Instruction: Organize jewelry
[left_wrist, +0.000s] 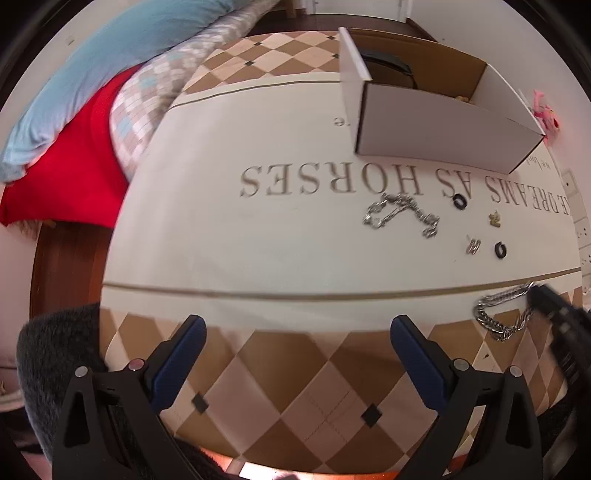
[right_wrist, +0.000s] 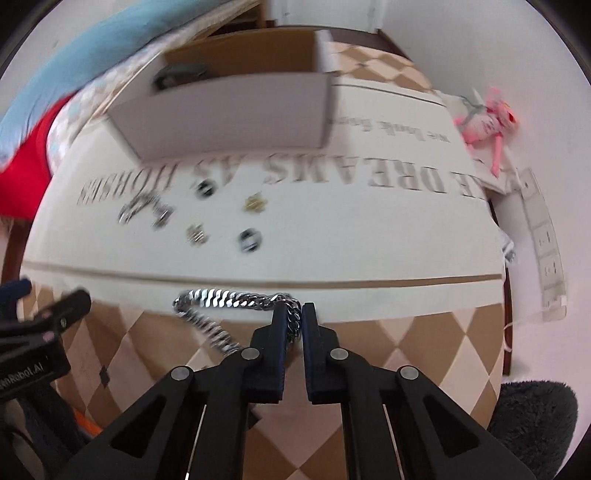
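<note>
Chunky silver curb chain (right_wrist: 236, 299) pinched in right claw (right_wrist: 294, 317); left claw (left_wrist: 297, 325) gapes wide

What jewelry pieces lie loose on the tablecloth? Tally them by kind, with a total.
Silver metal link chains: 2, a thin one lying free and a thick one pinched in the right tool.
Black round rings: 2.
Small gold-coloured charm: 1.
Small silver hoop earring pair: 1.
Total: 6.

White walls (right_wrist: 461, 44); dark wood floor (left_wrist: 59, 258); bed with blue pillow (left_wrist: 110, 62), red blanket (left_wrist: 74, 166); power strip (right_wrist: 543, 236) at wall.
</note>
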